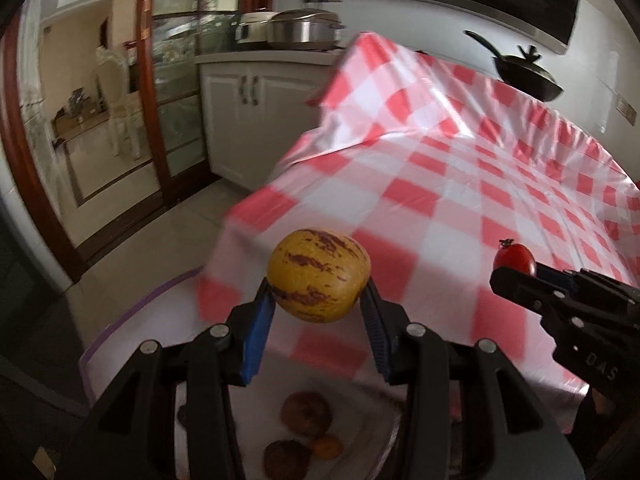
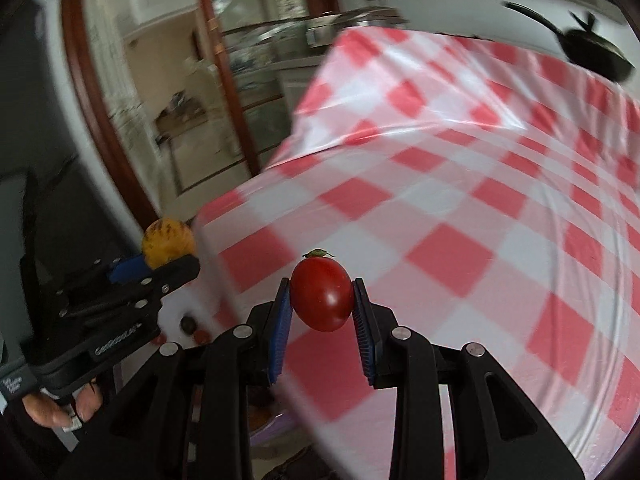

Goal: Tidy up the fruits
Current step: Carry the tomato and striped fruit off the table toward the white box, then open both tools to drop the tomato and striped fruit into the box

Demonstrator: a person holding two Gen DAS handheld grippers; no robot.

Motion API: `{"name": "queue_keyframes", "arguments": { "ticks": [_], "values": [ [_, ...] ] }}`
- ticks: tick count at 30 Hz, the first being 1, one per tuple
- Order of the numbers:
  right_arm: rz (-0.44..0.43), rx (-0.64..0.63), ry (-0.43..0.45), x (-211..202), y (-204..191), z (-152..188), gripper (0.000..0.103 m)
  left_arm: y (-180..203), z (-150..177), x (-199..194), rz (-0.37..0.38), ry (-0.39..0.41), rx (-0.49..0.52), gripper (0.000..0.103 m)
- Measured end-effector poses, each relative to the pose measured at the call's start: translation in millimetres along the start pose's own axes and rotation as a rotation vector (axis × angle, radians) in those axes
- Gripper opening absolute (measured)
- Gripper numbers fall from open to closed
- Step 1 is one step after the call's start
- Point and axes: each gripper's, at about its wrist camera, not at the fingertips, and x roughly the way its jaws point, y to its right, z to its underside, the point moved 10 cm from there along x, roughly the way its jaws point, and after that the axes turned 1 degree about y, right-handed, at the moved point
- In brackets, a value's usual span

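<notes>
In the left wrist view we find the left gripper clamped on a yellow melon with brown streaks, held in the air at the near left edge of a table under a red-and-white checked cloth. Below the gripper lies a white tray with two brown fruits and a small orange one, all blurred. At the right, the right gripper reaches in with a red tomato at its tip. Far behind the table we note white cabinets, steel pots on the counter, a black lidded pan at the far right, and a wood-framed glass door on the left. In the right wrist view we see the right gripper closed on the tomato, above the near part of the cloth. To the left, the left gripper carries the melon, with a hand on its handle. The pan sits at the far right, blurred.
</notes>
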Motion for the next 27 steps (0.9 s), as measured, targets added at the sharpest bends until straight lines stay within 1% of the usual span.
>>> {"name": "queue_keyframes", "arguments": {
  "ticks": [3, 6, 9, 13, 15, 20, 22, 27],
  "values": [
    [-0.044, -0.08, -0.024, 5.3, -32.5, 8.2, 0.03, -23.4, 15.0, -4.2, -0.034, -0.015, -0.038, 0.044],
    [-0.099, -0.16, -0.054, 11.5, -65.5, 20.2, 0.031, -49.1, 35.0, -4.6, -0.095, -0.045, -0.058, 0.044],
    [-0.146, -0.256, -0.115, 24.2, -99.2, 40.8, 0.031, -73.8, 57.7, -1.3, -0.144, -0.09, -0.086, 0.044],
    [-0.177, -0.342, -0.207, 46.3, -128.4, 71.3, 0.031, -106.1, 86.9, 3.9, -0.196, -0.147, -0.15, 0.044],
    [-0.187, -0.359, -0.248, 57.2, -136.9, 82.0, 0.031, -123.8, 103.2, 8.4, -0.228, -0.184, -0.178, 0.044],
    [-0.194, -0.392, -0.361, 96.6, -152.5, 107.0, 0.03, -152.0, 129.1, 14.1, -0.271, -0.234, -0.229, 0.044],
    [-0.195, -0.393, -0.402, 112.4, -157.5, 116.2, 0.031, -160.1, 136.5, 15.3, -0.279, -0.244, -0.244, 0.044],
    [-0.195, -0.397, -0.454, 133.9, -167.0, 128.1, 0.031, -171.0, 145.8, 19.2, -0.284, -0.257, -0.262, 0.045]
  ]
}}
